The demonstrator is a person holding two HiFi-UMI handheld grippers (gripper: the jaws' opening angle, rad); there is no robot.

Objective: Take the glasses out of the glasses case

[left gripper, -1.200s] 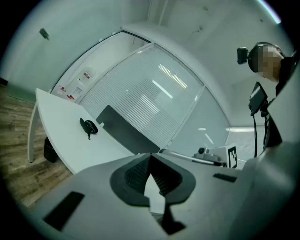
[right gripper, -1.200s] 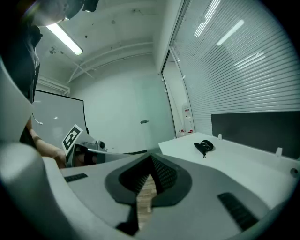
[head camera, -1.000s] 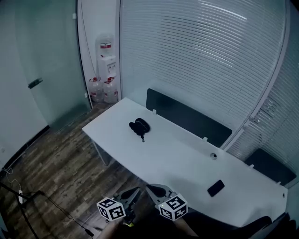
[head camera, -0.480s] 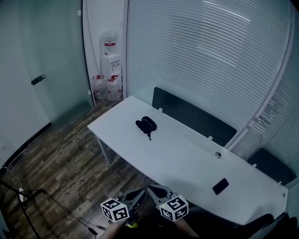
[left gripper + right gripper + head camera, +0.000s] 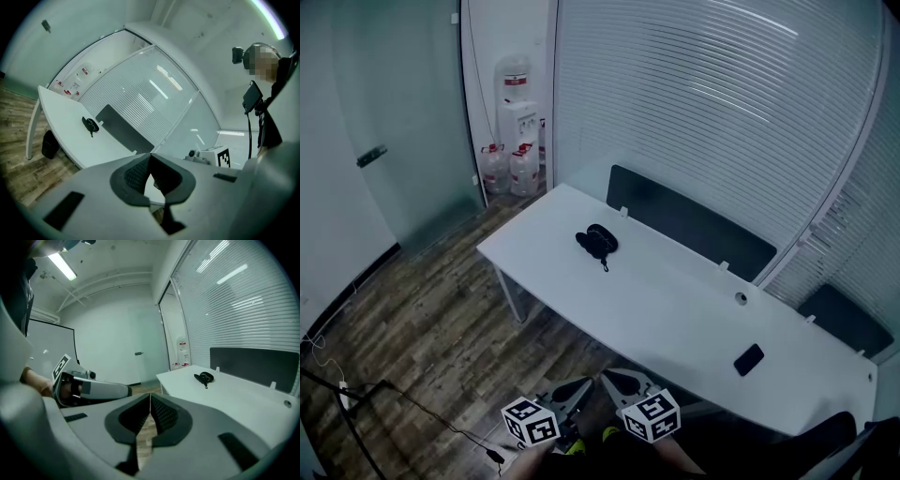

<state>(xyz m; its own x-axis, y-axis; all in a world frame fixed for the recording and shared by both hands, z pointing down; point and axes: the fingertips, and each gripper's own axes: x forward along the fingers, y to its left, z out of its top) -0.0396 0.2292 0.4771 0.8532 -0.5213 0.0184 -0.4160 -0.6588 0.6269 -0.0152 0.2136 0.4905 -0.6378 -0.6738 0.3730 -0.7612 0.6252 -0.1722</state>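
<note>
The black glasses case (image 5: 597, 241) lies closed on the white table (image 5: 675, 309), toward its far left end, a short cord trailing from it. It also shows small and distant as the case (image 5: 90, 124) in the left gripper view and the case (image 5: 204, 377) in the right gripper view. Both grippers hang low at the bottom of the head view, off the table's near edge and far from the case. My left gripper (image 5: 581, 384) (image 5: 150, 157) has its tips together with nothing between them. My right gripper (image 5: 607, 379) (image 5: 150, 396) is shut and empty too.
A black phone (image 5: 749, 359) lies near the table's right end, a small round fitting (image 5: 741, 298) by the back edge. A dark divider panel (image 5: 689, 223) runs behind the table. A water dispenser (image 5: 517, 122) with bottles stands in the far corner. Cables cross the wooden floor (image 5: 412, 319).
The head view has shifted, so the table and case sit a little further right and higher. Both grippers stay shut at the bottom edge, having drifted slightly.
</note>
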